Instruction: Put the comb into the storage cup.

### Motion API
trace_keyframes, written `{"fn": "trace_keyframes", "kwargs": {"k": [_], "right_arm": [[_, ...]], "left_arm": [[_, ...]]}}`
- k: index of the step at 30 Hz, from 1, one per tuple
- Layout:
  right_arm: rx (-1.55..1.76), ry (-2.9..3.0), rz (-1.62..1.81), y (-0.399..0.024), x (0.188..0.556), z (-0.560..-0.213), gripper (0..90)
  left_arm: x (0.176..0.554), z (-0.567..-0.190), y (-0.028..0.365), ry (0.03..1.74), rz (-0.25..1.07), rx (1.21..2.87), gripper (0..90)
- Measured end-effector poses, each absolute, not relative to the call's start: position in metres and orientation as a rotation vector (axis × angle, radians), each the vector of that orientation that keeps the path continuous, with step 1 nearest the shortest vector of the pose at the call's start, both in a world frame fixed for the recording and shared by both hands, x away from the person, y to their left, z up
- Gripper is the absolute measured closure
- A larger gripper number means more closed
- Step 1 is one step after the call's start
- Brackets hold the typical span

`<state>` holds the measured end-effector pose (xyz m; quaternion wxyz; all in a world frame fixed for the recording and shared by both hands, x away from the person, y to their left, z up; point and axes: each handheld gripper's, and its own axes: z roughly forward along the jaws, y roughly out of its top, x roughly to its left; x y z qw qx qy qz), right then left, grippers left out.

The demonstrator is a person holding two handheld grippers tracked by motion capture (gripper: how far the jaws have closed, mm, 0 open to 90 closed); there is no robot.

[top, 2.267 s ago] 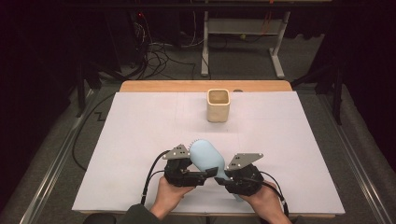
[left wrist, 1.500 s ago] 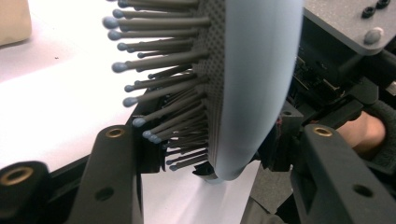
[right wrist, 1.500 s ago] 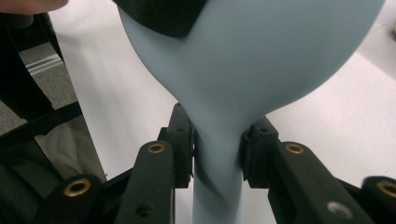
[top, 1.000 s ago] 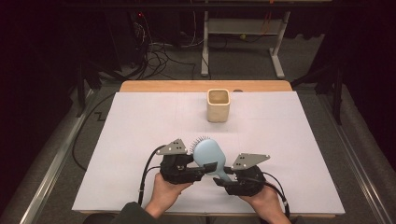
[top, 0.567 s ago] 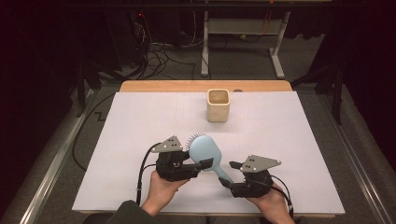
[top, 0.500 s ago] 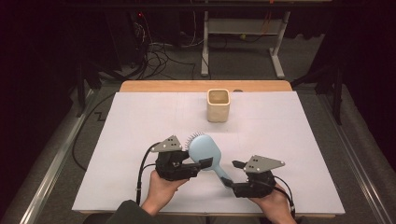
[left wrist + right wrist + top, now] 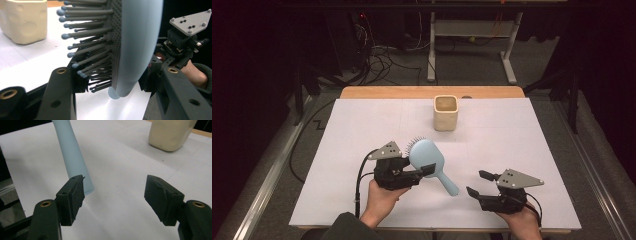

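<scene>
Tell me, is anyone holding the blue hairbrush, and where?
The left gripper clamps the hairbrush by its head, bristles against one jaw. The right gripper is open and empty.

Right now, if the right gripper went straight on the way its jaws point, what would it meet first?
Probably nothing at once: between the open right gripper lies bare white table cover. The hairbrush handle passes just beside one jaw, and the cream cup stands farther off to the other side. Depth is hard to judge.
</scene>
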<state>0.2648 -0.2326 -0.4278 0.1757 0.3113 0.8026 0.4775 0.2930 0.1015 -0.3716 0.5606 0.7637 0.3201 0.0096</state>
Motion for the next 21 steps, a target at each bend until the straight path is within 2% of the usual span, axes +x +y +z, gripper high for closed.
{"fn": "trace_keyframes", "kwargs": {"k": [21], "right_arm": [[1.05, 2.113, 1.382, -0.287, 0.267, -0.449, 31.3]], "left_arm": [[0.305, -0.361, 0.107, 0.788, 0.072, 1.793, 51.3]]}}
